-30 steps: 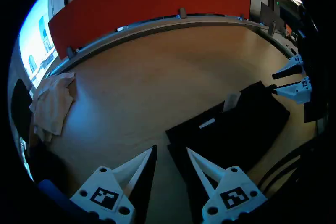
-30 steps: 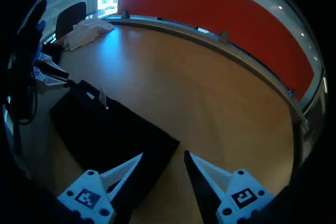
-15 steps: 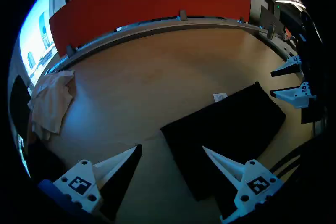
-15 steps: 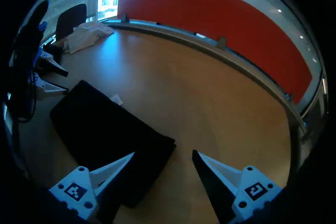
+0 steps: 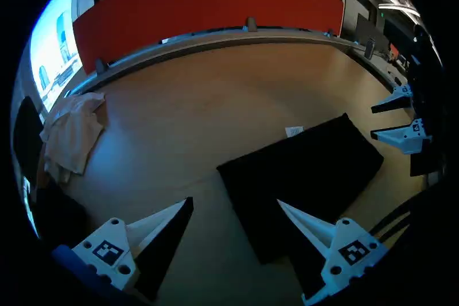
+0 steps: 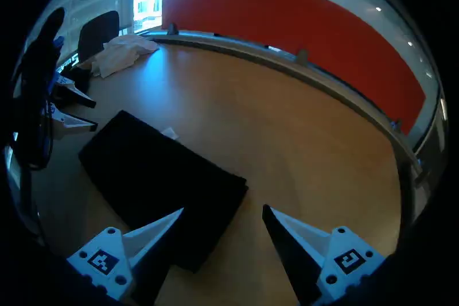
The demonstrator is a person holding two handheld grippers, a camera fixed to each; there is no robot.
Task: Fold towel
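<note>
**A:** Where is the towel (image 5: pixel 304 177) lying?

**B:** It is lying flat on the tabletop (image 5: pixel 201 99), a dark rectangle. A small white tag (image 5: pixel 294 131) is peeking out at its far edge.

**A:** What is the left hand-held gripper (image 5: pixel 234 201) doing?

**B:** Its fingers are standing spread wide and gripping nothing. In the left gripper view, the towel's near corner is showing between them.

**A:** And the right hand-held gripper (image 6: pixel 223 208)?

**B:** It is spread wide too and is holding nothing. In the right gripper view, the towel's near end is sitting by its left finger. Each hand-held gripper is waiting at one short end of the towel, facing the other.

**A:** Is anything else lying around?

**B:** A pale cloth (image 5: pixel 69 134) is sitting crumpled at the far corner of the tabletop, well apart from the towel. A red board (image 5: pixel 201 7) is running along the back edge.
</note>
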